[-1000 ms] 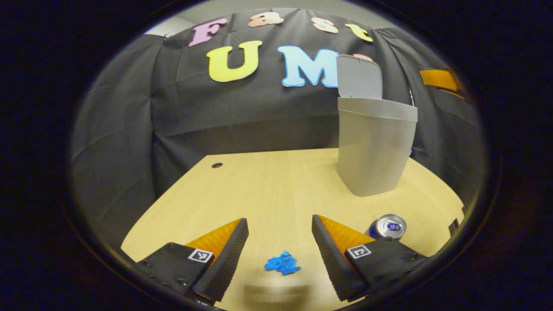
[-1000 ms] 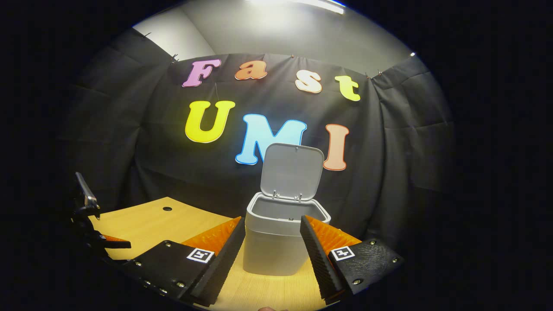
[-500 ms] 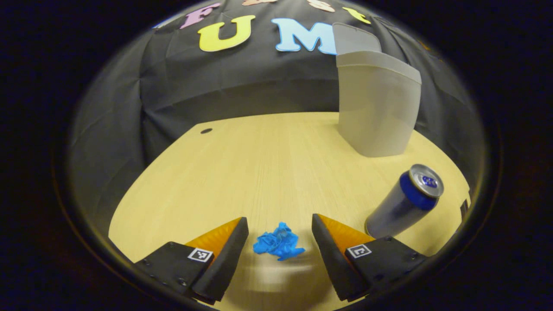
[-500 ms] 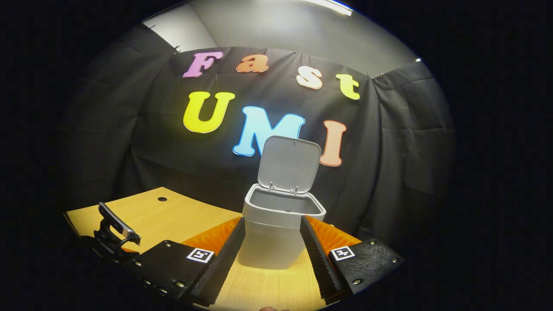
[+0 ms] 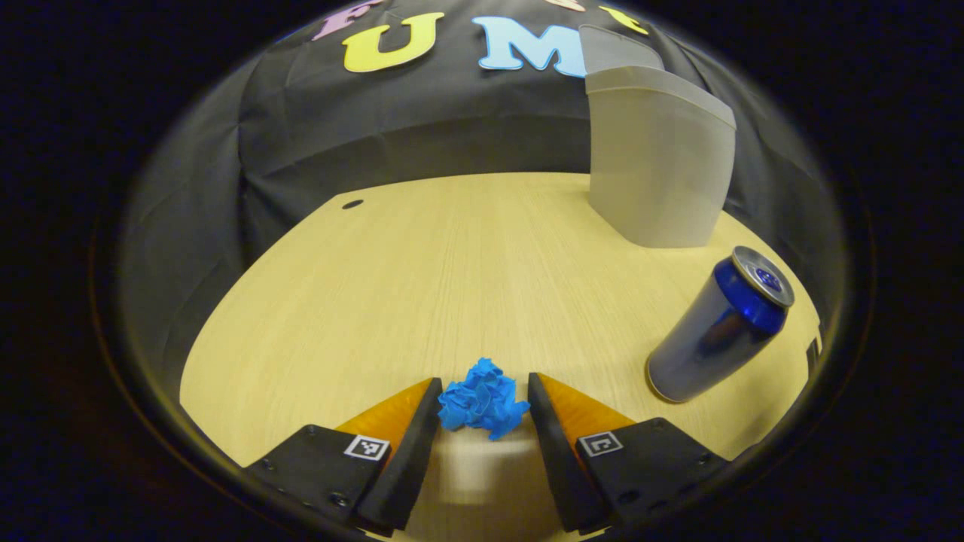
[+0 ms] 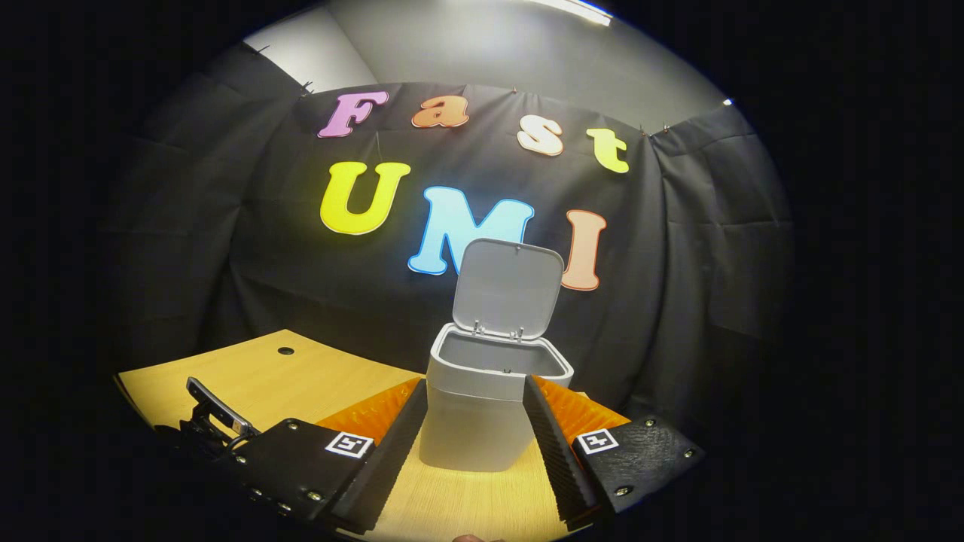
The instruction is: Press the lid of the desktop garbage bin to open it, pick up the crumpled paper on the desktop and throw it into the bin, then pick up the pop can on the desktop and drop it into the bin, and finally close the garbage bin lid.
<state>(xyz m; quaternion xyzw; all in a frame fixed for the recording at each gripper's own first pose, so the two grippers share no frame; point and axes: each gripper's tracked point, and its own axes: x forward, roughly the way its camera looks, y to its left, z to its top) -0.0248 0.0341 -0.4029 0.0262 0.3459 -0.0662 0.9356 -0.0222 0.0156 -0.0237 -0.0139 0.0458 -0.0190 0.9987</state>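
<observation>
Left claw narrow around crumpled blue paper on light wood surface, contact unclear; right claw wide, grey plastic bin lid up.

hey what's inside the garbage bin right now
The garbage bin stands with its lid up. In the right gripper view only bare inner wall shows below the rim; the bottom is hidden.

Left gripper lower, narrowed, seemingly touching crumpled paper.
</observation>
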